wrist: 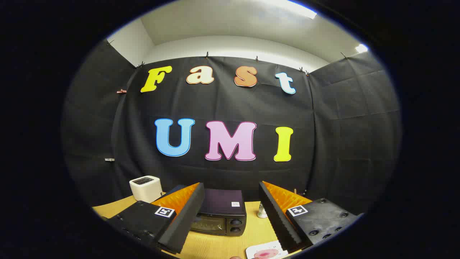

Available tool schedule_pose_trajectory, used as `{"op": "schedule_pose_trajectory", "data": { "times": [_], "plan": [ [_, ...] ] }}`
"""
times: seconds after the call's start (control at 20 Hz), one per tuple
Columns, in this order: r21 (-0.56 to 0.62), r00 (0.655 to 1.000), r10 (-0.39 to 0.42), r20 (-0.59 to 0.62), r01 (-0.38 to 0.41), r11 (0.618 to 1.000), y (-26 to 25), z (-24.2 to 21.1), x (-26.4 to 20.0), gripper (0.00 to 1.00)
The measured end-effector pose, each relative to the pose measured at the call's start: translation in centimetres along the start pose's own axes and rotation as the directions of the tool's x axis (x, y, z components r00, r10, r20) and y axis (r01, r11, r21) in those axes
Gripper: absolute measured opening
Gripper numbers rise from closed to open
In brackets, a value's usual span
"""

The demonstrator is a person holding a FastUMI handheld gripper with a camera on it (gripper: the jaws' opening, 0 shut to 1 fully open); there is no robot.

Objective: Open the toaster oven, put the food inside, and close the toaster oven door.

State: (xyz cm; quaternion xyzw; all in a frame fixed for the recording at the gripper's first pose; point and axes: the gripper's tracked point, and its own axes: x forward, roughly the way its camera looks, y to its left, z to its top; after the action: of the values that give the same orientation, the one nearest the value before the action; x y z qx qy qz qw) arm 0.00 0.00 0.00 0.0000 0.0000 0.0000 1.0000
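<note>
I judge this to be the very start: the toaster oven sits on the desk with its door shut, so opening it is the step in hand. My gripper hangs above the desk with its fingers spread wide, holding nothing and touching nothing. The oven lies ahead of the fingers, seen through the gap between them and partly hidden behind the left finger; its two knobs sit on the side of the front panel nearer the right finger.

The food, a pinkish piece on a small white plate, rests on the desk close under the right finger, much nearer to me than the oven. I cannot tell just what the food is.

Beyond the left finger stands a small white appliance, off to the side of the oven. A small white bottle stands just beside the oven, by the right finger.

For the next move I would need to drop the gripper lower and bring it forward to the door's top edge, where I expect a handle, though I cannot make one out from here.
</note>
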Motion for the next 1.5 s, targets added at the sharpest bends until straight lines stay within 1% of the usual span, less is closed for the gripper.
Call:
{"op": "schedule_pose_trajectory", "data": {
  "times": [0.3, 0.7, 1.0, 1.2, 1.3, 1.5],
  "plan": [
    [-0.015, 1.0, 0.0, -0.005, 0.0, 1.0, 0.1, -0.2, -0.1, 0.98],
    [-0.011, 0.999, -0.017, -0.04, 0.016, 1.0, -0.7, -1.4, 0.0, 0.98],
    [-0.025, 0.998, -0.015, -0.053, 0.013, 1.0, -0.9, -2.3, -0.3, 0.98],
    [0.005, 0.995, -0.013, -0.099, 0.014, 1.0, -0.6, -3.9, -0.2, 0.98],
    [0.023, 0.992, -0.028, -0.124, 0.031, 0.999, -0.5, -5.0, 0.2, 0.98],
    [0.082, 0.973, -0.025, -0.229, 0.045, 0.996, 1.4, -8.2, 1.5, 0.97]
  ]
}}
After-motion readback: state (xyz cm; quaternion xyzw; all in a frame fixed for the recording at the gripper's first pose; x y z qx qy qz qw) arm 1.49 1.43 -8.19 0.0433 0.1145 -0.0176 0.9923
